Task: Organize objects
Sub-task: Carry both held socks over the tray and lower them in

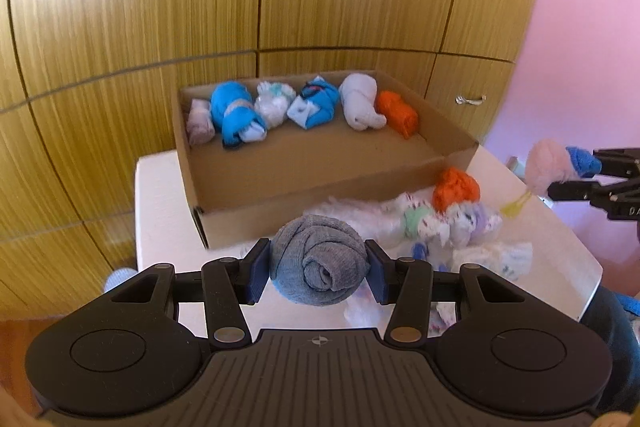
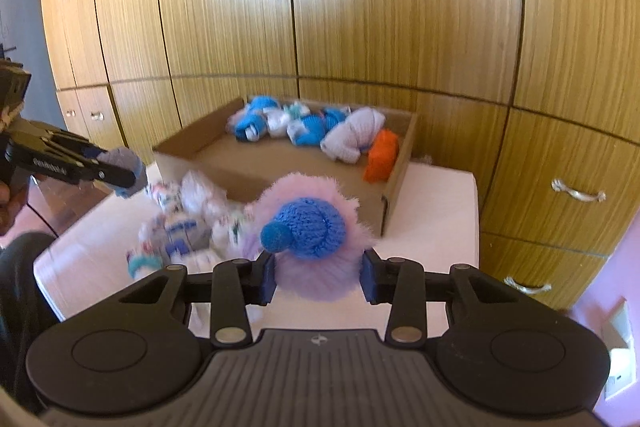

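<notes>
Left wrist view: left tongs [image 1: 319,267] grip a rolled grey sock [image 1: 319,264], lower centre; right tongs [image 2: 319,277] clamp a fluffy pink-and-blue sock [image 2: 310,247].

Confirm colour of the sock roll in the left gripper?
Grey, plain knit. The rolled sock shows best in the left wrist view, clamped in the left gripper.

No legible text, labels or numbers.

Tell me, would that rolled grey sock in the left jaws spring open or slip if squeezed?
The grey sock roll is probably soft and light: its sides dent where the left gripper presses. The knit looks grippy, so slipping seems unlikely. Its tucked spiral end may loosen if it is dropped.
</notes>
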Tool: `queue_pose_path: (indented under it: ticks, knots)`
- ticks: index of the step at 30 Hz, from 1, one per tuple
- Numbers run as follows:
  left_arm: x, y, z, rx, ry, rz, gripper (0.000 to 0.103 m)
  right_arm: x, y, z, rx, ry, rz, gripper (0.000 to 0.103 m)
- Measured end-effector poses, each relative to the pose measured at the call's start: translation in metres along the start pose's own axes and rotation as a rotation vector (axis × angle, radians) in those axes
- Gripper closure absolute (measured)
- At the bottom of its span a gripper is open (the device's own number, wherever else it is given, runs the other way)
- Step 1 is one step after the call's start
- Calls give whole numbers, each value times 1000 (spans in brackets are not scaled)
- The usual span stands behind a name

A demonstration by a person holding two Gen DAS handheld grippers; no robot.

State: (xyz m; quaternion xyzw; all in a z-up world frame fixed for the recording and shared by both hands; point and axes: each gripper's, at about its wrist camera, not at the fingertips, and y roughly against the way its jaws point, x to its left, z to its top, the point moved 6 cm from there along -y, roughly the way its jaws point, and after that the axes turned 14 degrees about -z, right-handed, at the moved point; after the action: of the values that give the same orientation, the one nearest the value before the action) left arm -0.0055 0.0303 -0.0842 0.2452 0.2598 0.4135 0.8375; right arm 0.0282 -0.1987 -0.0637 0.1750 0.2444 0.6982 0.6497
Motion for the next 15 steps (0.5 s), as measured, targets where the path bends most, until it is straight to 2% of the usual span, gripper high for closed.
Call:
queue_pose_path:
  ticks: [7, 15]
  knots:
    - [1, -6, 42, -12, -42, 2, 48, 1, -13, 48, -47, 20, 7, 66]
    - [10, -34, 85, -18, -23, -30, 48, 4, -56, 80, -22, 59, 3, 66]
